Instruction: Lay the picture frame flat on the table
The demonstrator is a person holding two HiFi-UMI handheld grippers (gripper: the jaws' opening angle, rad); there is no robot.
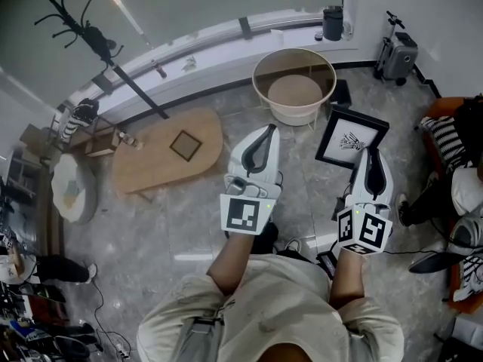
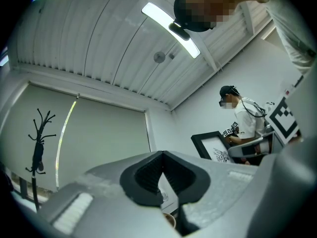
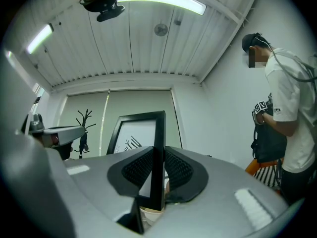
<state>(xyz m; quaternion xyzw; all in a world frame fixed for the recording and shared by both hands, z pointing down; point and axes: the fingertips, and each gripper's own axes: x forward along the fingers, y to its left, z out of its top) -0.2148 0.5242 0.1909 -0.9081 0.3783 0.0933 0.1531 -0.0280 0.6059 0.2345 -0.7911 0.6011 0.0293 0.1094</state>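
The black picture frame [image 1: 352, 136] with a white mat and a dark drawing hangs in the air over the stone floor, tilted, to the right of the round tub. My right gripper [image 1: 370, 154] is shut on the frame's right edge. In the right gripper view the frame [image 3: 134, 134] stands upright and edge-on, and the right gripper [image 3: 158, 151] presses its ribbed pads on the black edge from both sides. My left gripper [image 1: 266, 131] floats to the left of the frame, apart from it. Its jaws meet at the tips with nothing between them [image 2: 162, 154]. The frame [image 2: 214, 146] shows at the right of the left gripper view.
A low oval wooden table [image 1: 155, 157] with a small square tile [image 1: 186, 145] lies to the left. A round white tub [image 1: 294, 89] stands just beyond the grippers. A coat rack [image 1: 83, 29] is at the far left, a scooter [image 1: 396, 55] at the far right. Another person [image 3: 285, 113] stands nearby.
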